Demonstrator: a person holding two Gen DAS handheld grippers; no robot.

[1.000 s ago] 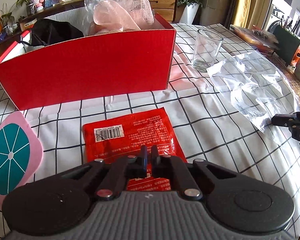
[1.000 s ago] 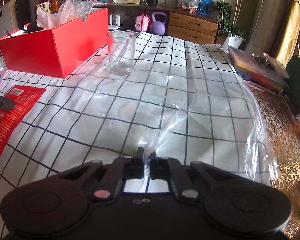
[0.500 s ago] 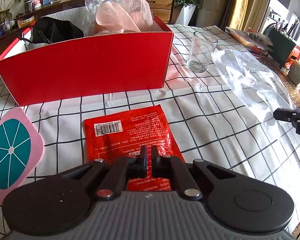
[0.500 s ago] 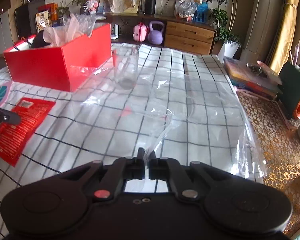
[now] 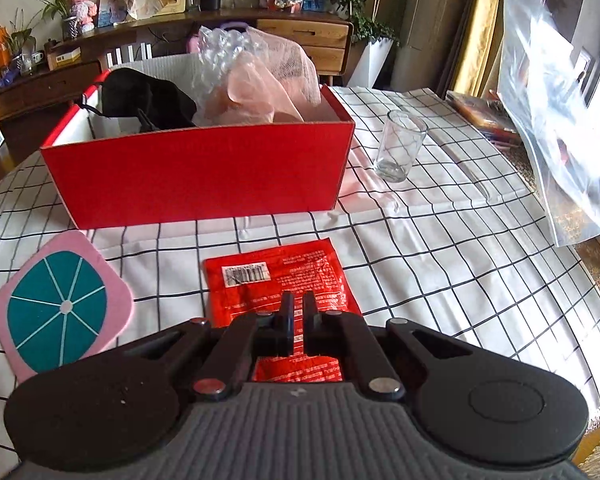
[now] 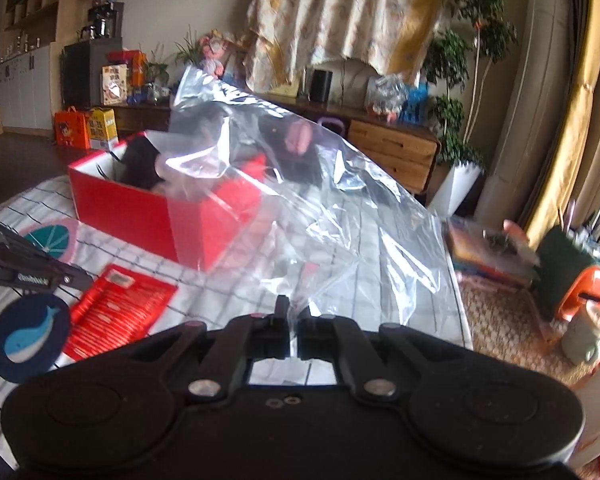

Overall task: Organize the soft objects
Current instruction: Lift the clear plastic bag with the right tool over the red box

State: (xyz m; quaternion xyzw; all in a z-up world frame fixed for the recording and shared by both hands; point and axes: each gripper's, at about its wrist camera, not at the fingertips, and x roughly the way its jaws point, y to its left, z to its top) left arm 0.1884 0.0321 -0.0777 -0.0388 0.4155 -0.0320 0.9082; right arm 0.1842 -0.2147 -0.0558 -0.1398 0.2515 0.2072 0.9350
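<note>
Plastic bag lifted by right claw, box next

Plastic film is the biggest worry here: the clear plastic bag is hanging from one pinched edge in the right gripper, jaws clamped narrow on it, sheet billowing up and ahead of the claw. The film is slick, so it is likely risking a slip out of the pads, or snagging the drinking glass and tipping it while being carried across.

Red box is sitting ahead and left of the right claw, already stuffed with pink netting, bubble wrap and a black cloth, so the bag may be spilling over the rim rather than settling in.

Left gripper is hovering with jaws pinched together, apparently holding nothing. Red packet is lying flat on the checked tablecloth right under and just ahead of its tips. Pink-and-teal coaster is lying left of that claw.
</note>
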